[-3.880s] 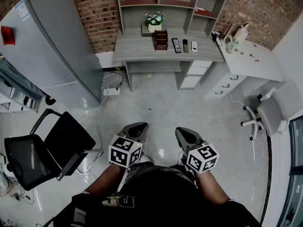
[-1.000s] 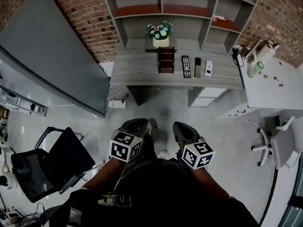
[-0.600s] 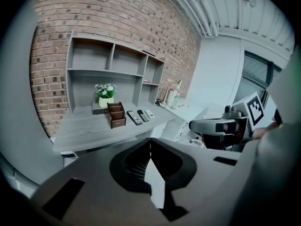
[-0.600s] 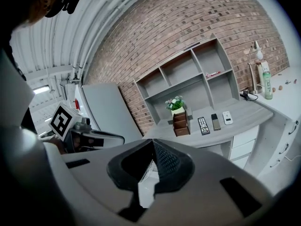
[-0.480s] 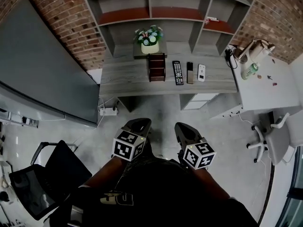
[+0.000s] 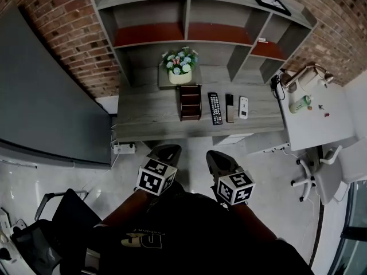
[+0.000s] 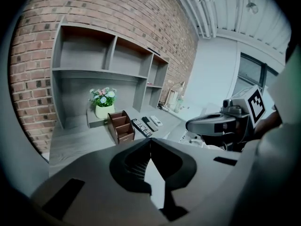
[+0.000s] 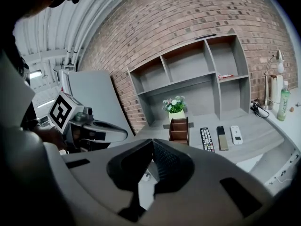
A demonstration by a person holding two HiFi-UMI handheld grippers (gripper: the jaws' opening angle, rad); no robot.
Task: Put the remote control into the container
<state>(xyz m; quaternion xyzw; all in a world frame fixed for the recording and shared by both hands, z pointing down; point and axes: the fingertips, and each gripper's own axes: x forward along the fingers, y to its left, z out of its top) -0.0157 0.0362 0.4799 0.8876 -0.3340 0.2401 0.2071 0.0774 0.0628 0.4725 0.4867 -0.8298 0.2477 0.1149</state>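
right gripper (image 6: 215, 156) and left gripper (image 6: 165, 151): jaws pressed together, nothing held | remote control (image 6: 215, 108) flat on desk (image 6: 149, 116), straight ahead, well apart, long axis pointing away | just right of container (image 6: 190, 102) | right gripper nearer

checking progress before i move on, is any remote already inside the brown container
No, the black remote, the brownish remote and the white remote all lie flat on the desk beside the container.
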